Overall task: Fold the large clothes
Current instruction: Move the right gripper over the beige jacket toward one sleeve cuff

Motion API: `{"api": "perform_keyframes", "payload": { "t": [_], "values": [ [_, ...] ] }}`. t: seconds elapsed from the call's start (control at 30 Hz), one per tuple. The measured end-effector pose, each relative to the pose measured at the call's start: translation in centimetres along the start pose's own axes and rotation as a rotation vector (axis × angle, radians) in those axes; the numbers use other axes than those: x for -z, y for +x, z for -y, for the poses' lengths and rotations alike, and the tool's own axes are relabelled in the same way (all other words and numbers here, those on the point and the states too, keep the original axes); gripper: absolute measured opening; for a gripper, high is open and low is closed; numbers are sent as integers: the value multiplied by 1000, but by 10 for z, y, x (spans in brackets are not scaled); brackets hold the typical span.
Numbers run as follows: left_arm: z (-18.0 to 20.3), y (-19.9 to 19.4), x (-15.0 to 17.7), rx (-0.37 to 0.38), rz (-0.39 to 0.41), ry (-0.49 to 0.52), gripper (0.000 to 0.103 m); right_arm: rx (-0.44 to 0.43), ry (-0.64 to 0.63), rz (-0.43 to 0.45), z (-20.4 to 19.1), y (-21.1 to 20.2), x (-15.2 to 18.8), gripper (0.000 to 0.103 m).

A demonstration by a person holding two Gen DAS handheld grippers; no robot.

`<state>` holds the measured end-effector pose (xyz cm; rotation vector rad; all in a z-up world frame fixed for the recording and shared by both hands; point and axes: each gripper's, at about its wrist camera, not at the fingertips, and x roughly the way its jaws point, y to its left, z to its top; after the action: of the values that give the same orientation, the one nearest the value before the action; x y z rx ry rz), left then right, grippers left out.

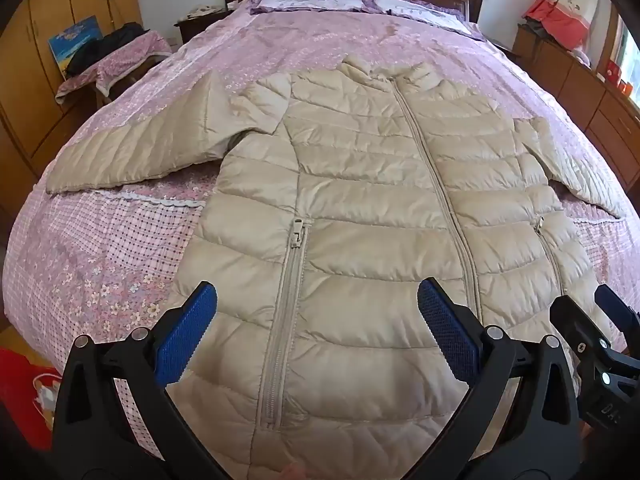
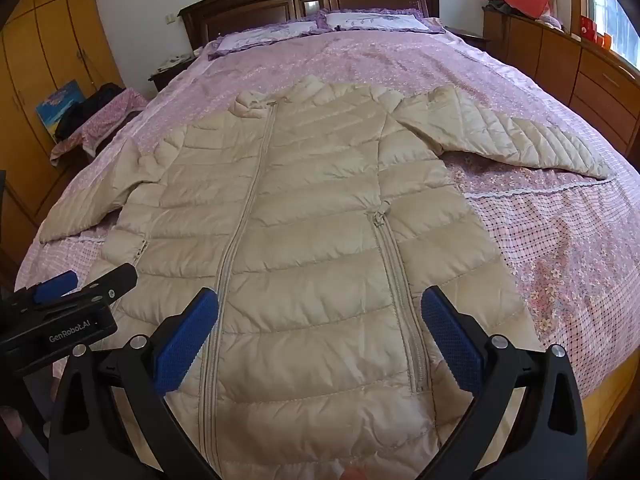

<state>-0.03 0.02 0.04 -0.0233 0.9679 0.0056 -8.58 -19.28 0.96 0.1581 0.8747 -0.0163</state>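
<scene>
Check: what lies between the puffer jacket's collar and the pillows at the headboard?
Only bare pink floral bedspread between the beige quilted puffer jacket and the white purple-frilled pillows; the right wrist view shows it best.

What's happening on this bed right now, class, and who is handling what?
A person holds a two-finger claw in each hand above a beige puffer jacket spread front-up on a pink bed, zipped, both sleeves out to the sides. The left claw and the right claw both stand wide open over the hem end, gripping nothing. No fold has been made yet.
</scene>
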Motion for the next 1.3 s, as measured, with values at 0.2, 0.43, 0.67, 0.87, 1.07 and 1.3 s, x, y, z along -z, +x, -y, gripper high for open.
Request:
{"api": "perform_keyframes", "payload": {
  "t": [0.2,0.43,0.67,0.87,1.07,1.3],
  "values": [
    [-1,0,0,1,0,1,100,8,-4,-8,0,-1,0,98],
    [-8,-7,-4,1,0,4,100,16,1,-11,1,-2,2,98],
    [0,-5,0,-10,11,9,100,29,5,-15,2,0,1,98],
    [1,-8,-1,-14,15,12,100,23,6,-9,2,-3,0,98],
    [-1,-11,-2,-15,23,10,100,27,10,-5,3,-4,-2,98],
    [-2,-12,-3,-15,26,9,100,35,10,-1,4,-6,-2,98]
  ]
}}
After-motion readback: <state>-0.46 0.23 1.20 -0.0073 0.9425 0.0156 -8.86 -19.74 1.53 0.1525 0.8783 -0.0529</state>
